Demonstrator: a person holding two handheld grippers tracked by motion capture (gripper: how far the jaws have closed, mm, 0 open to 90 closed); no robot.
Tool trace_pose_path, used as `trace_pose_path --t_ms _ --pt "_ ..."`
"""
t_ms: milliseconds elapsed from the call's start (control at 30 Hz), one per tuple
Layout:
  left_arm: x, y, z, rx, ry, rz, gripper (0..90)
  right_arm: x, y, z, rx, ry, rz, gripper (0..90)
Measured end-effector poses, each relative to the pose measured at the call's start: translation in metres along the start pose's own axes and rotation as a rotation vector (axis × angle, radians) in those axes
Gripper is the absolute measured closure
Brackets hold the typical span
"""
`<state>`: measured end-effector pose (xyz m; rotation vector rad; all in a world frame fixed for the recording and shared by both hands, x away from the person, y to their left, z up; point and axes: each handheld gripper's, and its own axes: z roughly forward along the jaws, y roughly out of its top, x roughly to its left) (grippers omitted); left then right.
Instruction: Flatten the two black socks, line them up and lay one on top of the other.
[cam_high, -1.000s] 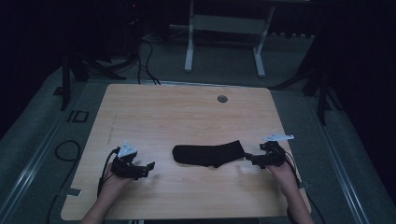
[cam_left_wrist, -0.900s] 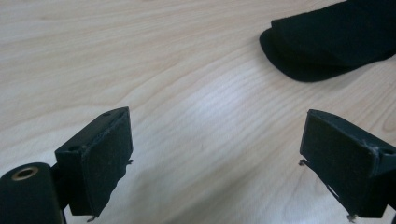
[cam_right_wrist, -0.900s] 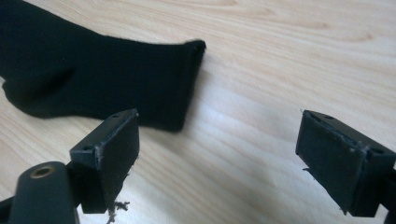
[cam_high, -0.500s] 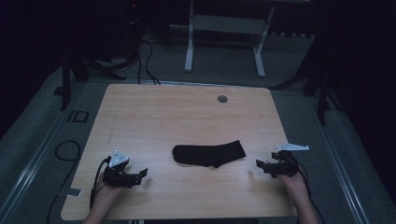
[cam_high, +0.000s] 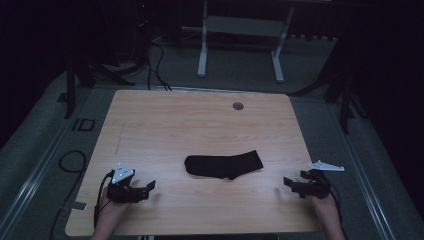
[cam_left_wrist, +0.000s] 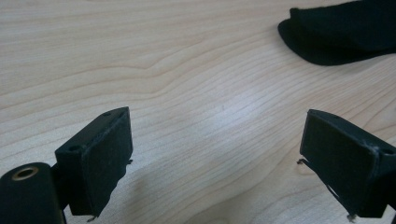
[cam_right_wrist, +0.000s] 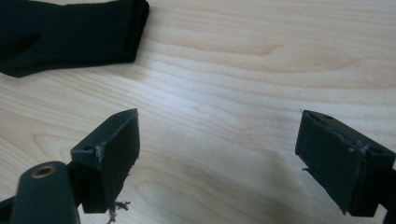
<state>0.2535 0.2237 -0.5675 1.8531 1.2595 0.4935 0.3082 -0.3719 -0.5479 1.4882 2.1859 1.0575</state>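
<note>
One black fabric sock (cam_high: 223, 165) lies flat near the middle of the light wooden bench (cam_high: 200, 125), toe end left, cuff end right. Left gripper (cam_high: 148, 187) sits near the near-left corner, jaws spread and empty. Right gripper (cam_high: 288, 184) sits near the near-right edge, jaws likewise spread and empty. Both are well apart from the sock.

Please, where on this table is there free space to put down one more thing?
The table is bare across its whole far half, from the black sock back to the small round grommet. Bare wood also lies between the sock and each open gripper, left and right. Only the near middle strip is occupied.
</note>
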Motion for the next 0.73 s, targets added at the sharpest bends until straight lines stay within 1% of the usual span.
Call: trace_pose_path --t_ms 100,133,200,267,333,367,400,433,500,533,633,667,733 --pt "0.0008 -0.0034 -0.0021 -0.006 0.003 -0.011 9.8 -0.0003 -0.0053 -0.0009 0.002 -0.013 0.0 14.0" --pt "0.0008 -0.0043 -0.0027 -0.015 0.0 -0.01 9.8 0.0 -0.0066 -0.0018 -0.008 -0.025 -0.004 14.0" --pt "0.0004 -0.0047 -0.0045 -0.015 0.004 -0.005 9.8 0.0008 -0.0078 -0.0037 -0.035 -0.054 -0.012 14.1" --pt "-0.0004 -0.0057 -0.0051 -0.018 0.009 -0.011 9.8 0.0008 -0.0076 -0.0048 -0.045 -0.066 -0.012 14.1" --pt "-0.0004 -0.0065 -0.0064 -0.018 0.018 0.004 9.8 0.0017 -0.0073 -0.0059 -0.053 -0.075 -0.013 14.1" --pt "-0.0004 -0.0065 -0.0064 -0.018 0.018 0.004 9.8 0.0017 -0.0073 -0.0059 -0.053 -0.075 -0.013 14.1" --pt "-0.0002 -0.0069 -0.0073 -0.025 0.026 -0.003 9.8 0.0021 -0.0072 -0.0062 -0.052 -0.085 -0.019 14.1" --pt "0.0003 -0.0069 -0.0078 -0.034 0.03 -0.009 9.8 0.0024 -0.0078 -0.0061 -0.059 -0.113 -0.034 14.1" --pt "0.0011 -0.0065 -0.0087 -0.039 0.037 -0.011 9.8 0.0012 -0.0087 -0.0056 -0.069 -0.107 -0.026 14.1" --pt "0.0012 -0.0065 -0.0091 -0.047 0.043 -0.014 9.8 0.0008 -0.0088 -0.0054 -0.07 -0.11 -0.026 14.1" --pt "0.0033 -0.007 -0.0101 -0.049 0.058 -0.013 9.8 0.0 -0.0089 -0.0053 -0.074 -0.123 -0.028 14.1" --pt "0.0039 -0.0071 -0.0103 -0.052 0.058 -0.016 9.8 -0.0004 -0.0091 -0.0053 -0.073 -0.13 -0.03 14.1" --pt "0.0036 -0.007 -0.0106 -0.061 0.061 -0.02 9.8 -0.0023 -0.0101 -0.0046 -0.076 -0.129 -0.024 14.2"
